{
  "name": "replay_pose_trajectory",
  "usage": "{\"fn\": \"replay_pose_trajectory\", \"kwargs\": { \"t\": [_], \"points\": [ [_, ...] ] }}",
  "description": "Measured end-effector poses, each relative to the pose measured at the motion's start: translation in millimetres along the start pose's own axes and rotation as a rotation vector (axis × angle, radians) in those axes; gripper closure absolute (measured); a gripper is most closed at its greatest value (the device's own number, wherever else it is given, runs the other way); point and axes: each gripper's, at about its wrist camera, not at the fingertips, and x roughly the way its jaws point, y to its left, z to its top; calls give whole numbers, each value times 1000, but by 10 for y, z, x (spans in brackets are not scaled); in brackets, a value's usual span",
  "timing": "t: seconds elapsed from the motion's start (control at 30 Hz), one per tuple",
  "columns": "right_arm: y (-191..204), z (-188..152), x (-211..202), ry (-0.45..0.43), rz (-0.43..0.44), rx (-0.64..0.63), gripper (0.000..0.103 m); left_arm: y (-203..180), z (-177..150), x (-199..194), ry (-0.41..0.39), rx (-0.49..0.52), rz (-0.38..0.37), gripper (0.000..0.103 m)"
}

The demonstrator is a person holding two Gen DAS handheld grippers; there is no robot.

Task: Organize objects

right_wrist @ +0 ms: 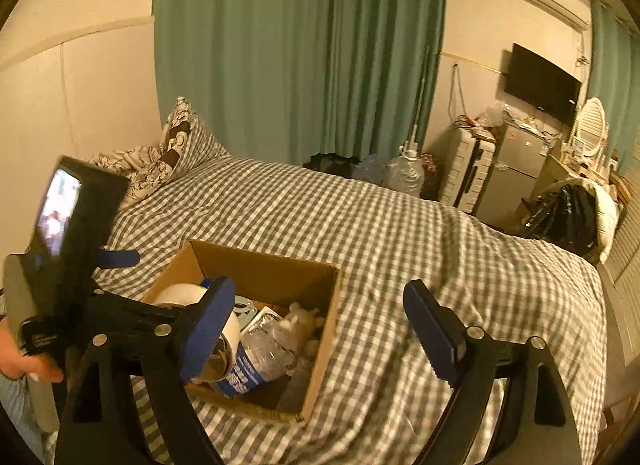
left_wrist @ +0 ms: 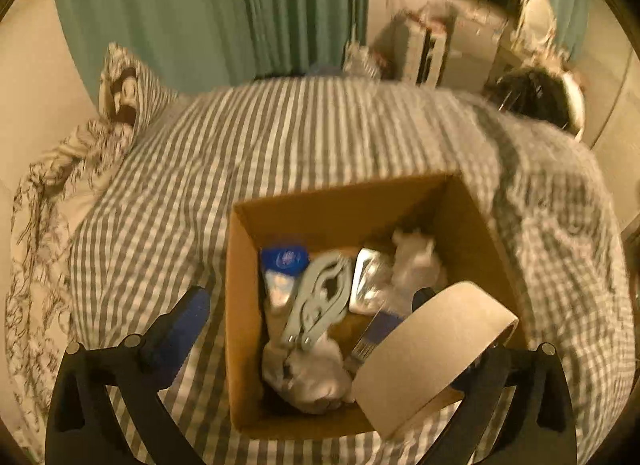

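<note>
An open cardboard box (left_wrist: 472,209) sits on the checked bed; it also shows in the right wrist view (right_wrist: 328,329). Inside lie a blue-capped bottle (left_wrist: 280,269), metal pliers (left_wrist: 320,297), a foil pack (left_wrist: 370,281) and white crumpled things (left_wrist: 416,261). My left gripper (left_wrist: 316,317) is wide open over the box, with a roll of tape (left_wrist: 432,353) hanging against its right finger above the box's near right corner. In the right wrist view the tape roll (right_wrist: 188,293) shows over the box. My right gripper (right_wrist: 320,329) is open and empty, above the box's right edge.
The checked bed cover (right_wrist: 400,233) fills the middle. A pillow (right_wrist: 180,141) lies at the head by the green curtain (right_wrist: 300,45). A suitcase (right_wrist: 466,169), small fridge (right_wrist: 516,169), dressing table and black bag (right_wrist: 564,217) stand beyond the bed.
</note>
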Motion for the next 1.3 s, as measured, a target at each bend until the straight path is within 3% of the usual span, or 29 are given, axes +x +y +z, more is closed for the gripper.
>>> {"fn": "replay_pose_trajectory", "kwargs": {
  "t": [0.13, 0.2, 0.3, 0.6, 0.77, 1.03, 1.13, 1.3],
  "points": [
    [-31, -61, -168, -4, -9, 7, 16, 40, -90, 240, 66, -31, 74, 0],
    [-52, -91, -198, -1, -12, 10, 16, 86, -150, 279, 86, -68, 23, 0],
    [-91, -139, -164, 10, -17, 17, 15, 157, -183, 285, 67, -139, -56, 0],
    [-110, -244, 82, 48, -4, 54, 15, 218, -118, 168, -31, -143, -30, 0],
    [-82, -230, 0, 36, 5, 64, 15, 244, -39, -297, -187, -130, -14, 0],
    [-34, -170, -697, -115, -17, 95, 5, 236, -430, -1549, -613, -68, 62, 0],
    [10, -260, -1063, -198, -76, 108, 0, 268, -682, -1914, -715, -68, 63, 0],
    [115, -455, -1517, -283, -82, 121, 0, 325, -1044, -2320, -814, -95, 54, 0]
  ]
}}
